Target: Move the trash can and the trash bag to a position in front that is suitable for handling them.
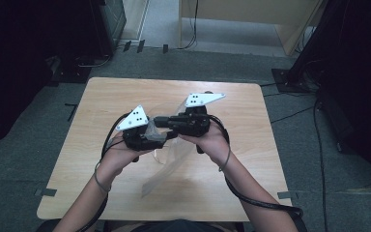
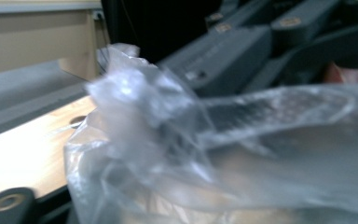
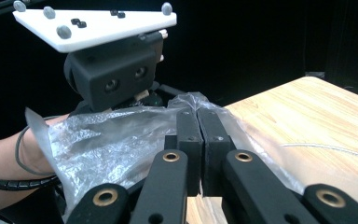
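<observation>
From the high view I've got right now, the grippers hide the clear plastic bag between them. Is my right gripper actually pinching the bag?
Observer: Yes. In the right gripper view the right gripper has its jaws pressed together with the edge of the plastic bag caught between them.
Operator: And the left one?
Observer: In the left gripper view the bag is bunched right against the camera and covers the left gripper's jaws, so I cannot tell whether they grip it.
Operator: Is the bag lifted off the table?
Observer: At the grippers, yes; the right gripper view shows the pinched edge above the table.
</observation>
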{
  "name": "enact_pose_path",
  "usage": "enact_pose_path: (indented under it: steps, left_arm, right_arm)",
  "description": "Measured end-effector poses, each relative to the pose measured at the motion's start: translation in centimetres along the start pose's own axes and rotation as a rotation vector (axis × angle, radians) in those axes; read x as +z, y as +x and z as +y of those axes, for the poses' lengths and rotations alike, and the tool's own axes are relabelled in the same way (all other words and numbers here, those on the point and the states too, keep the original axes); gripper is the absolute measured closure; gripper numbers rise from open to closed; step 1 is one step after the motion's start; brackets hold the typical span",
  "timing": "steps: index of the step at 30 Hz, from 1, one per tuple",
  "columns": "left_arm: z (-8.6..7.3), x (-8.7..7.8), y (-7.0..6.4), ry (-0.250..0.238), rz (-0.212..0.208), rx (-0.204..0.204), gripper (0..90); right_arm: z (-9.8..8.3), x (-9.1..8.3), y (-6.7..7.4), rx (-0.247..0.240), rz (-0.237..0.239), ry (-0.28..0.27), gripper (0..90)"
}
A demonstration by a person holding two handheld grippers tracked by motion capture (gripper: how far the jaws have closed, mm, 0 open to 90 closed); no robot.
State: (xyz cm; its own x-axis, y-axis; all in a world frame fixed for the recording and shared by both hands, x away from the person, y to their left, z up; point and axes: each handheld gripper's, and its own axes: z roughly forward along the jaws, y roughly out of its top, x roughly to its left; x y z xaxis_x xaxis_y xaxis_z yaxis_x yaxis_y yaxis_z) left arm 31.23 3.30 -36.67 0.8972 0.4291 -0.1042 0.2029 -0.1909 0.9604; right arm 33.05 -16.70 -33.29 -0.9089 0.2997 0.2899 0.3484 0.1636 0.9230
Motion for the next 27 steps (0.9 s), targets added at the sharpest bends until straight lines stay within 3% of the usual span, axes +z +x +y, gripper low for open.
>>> enact_pose_path:
  steps: [1, 4, 5, 9, 11, 12, 14, 15, 16, 21, 24, 27]
  left_arm:
    - [0.0, 0.0, -0.1, 0.004, -0.002, 0.003, 57.9]
    - [0.0, 0.1, -0.3, 0.009, 0.010, 0.012, 71.5]
    - [0.0, 0.1, -0.4, 0.009, 0.017, 0.015, 71.5]
    - [0.2, -0.3, -0.1, 0.021, 0.017, -0.028, 86.3]
    - [0.4, -0.6, 0.2, 0.028, 0.016, -0.073, 87.8]
    - [0.5, -1.0, 0.5, 0.027, 0.019, -0.100, 88.3]
    - [0.7, -1.3, 0.7, 0.025, 0.022, -0.122, 88.4]
    - [1.0, -1.6, 0.8, 0.023, 0.029, -0.125, 88.4]
    - [1.1, -1.9, 0.9, 0.016, 0.037, -0.126, 88.4]
    - [1.8, -3.2, 1.5, -0.017, 0.069, -0.135, 88.4]
    - [2.3, -4.2, 1.9, -0.036, 0.076, -0.160, 88.4]
    - [2.6, -4.6, 2.0, -0.044, 0.076, -0.169, 88.4]
  right_arm:
    - [0.0, -0.1, 0.0, -0.003, -0.001, -0.002, 89.2]
    - [0.1, -0.1, 0.1, -0.001, 0.007, -0.002, 89.1]
    - [0.1, -0.1, 0.1, -0.001, 0.007, -0.002, 89.1]
    - [0.0, -0.2, 0.0, -0.010, 0.004, -0.011, 81.3]
    - [0.1, -0.5, -0.1, -0.032, -0.011, -0.020, 72.1]
    - [0.2, -1.0, -0.4, -0.058, -0.036, -0.032, 62.7]
    - [0.2, -1.2, -0.5, -0.074, -0.043, -0.036, 58.6]
    - [0.2, -1.7, -0.8, -0.087, -0.058, -0.045, 56.7]
    - [0.1, -2.4, -1.3, -0.099, -0.073, -0.055, 49.2]
    - [-0.1, -3.2, -2.1, -0.126, -0.082, -0.037, 39.7]
    - [-0.6, -3.2, -2.5, -0.196, -0.088, -0.011, 28.7]
    - [-0.9, -3.1, -2.5, -0.237, -0.074, 0.012, 24.6]
